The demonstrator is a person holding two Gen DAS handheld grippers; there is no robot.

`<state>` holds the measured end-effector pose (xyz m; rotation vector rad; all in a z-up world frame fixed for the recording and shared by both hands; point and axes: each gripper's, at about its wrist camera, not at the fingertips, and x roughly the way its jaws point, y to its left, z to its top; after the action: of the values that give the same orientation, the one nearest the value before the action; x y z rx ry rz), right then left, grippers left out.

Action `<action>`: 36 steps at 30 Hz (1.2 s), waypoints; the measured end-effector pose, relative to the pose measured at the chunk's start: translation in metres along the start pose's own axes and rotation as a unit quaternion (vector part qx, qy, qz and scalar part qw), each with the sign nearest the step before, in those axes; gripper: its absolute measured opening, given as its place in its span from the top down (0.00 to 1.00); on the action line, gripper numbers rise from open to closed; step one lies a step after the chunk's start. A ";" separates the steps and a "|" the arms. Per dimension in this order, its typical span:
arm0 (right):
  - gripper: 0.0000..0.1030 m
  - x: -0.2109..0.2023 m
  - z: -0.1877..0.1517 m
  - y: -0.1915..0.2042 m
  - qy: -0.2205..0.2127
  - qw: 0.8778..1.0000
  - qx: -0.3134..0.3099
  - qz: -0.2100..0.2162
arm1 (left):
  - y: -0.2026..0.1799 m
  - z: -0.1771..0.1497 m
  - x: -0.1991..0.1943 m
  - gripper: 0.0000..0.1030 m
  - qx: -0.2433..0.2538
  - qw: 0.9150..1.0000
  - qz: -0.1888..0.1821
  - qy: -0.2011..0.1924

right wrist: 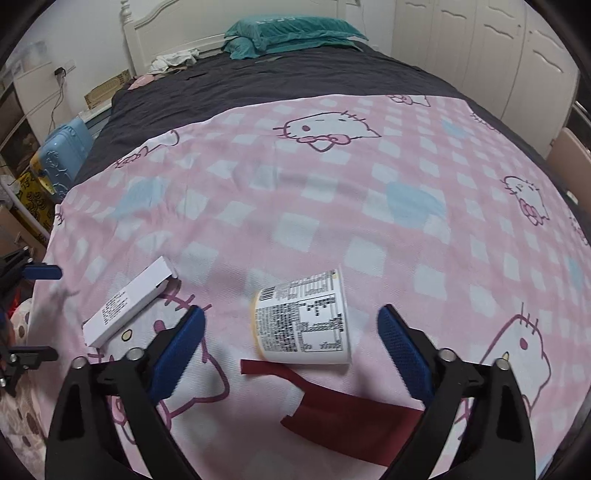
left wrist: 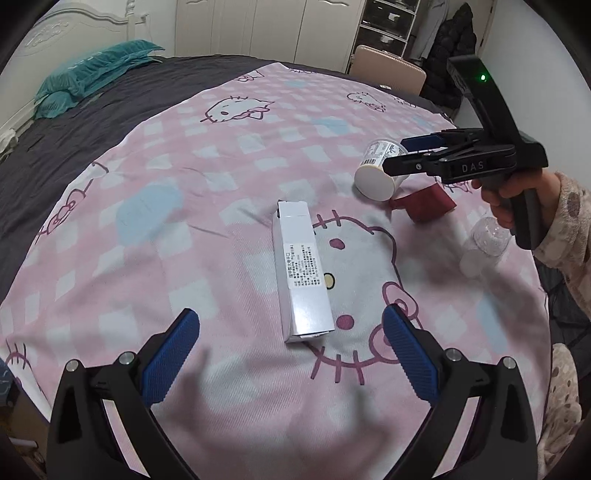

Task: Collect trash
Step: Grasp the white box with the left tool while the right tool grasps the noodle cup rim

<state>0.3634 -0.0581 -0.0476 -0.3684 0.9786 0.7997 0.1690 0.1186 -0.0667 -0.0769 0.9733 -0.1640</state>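
A long white carton box [left wrist: 303, 273] lies on the pink Hello Kitty blanket [left wrist: 221, 166], just ahead of my open, empty left gripper [left wrist: 291, 328]. A white paper cup [left wrist: 380, 171] lies on its side beside a dark red wrapper [left wrist: 424, 201]. A clear plastic bottle [left wrist: 484, 243] lies at the right. My right gripper [left wrist: 402, 153] hovers open above the cup. In the right wrist view the right gripper [right wrist: 291, 325] is open with the cup [right wrist: 306, 321] lying between and ahead of its fingers, the red wrapper [right wrist: 347, 413] below, and the box [right wrist: 125, 302] to the left.
The blanket [right wrist: 332, 192] covers a bed with a dark sheet [right wrist: 258, 85] and teal pillows [right wrist: 288, 33] at the headboard. A beige chair [left wrist: 388, 66] and wardrobes stand beyond the bed. A blue suitcase [right wrist: 66, 147] stands on the floor at the left.
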 end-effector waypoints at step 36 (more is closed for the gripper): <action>0.97 -0.009 -0.003 0.032 0.031 0.999 -0.019 -0.029 | -0.007 0.003 0.019 0.05 0.008 0.999 -0.016 0.026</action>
<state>0.3347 -0.0426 -0.0394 -0.4536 1.0072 0.7587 0.1808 0.1081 -0.0797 -0.0746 1.0229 -0.2046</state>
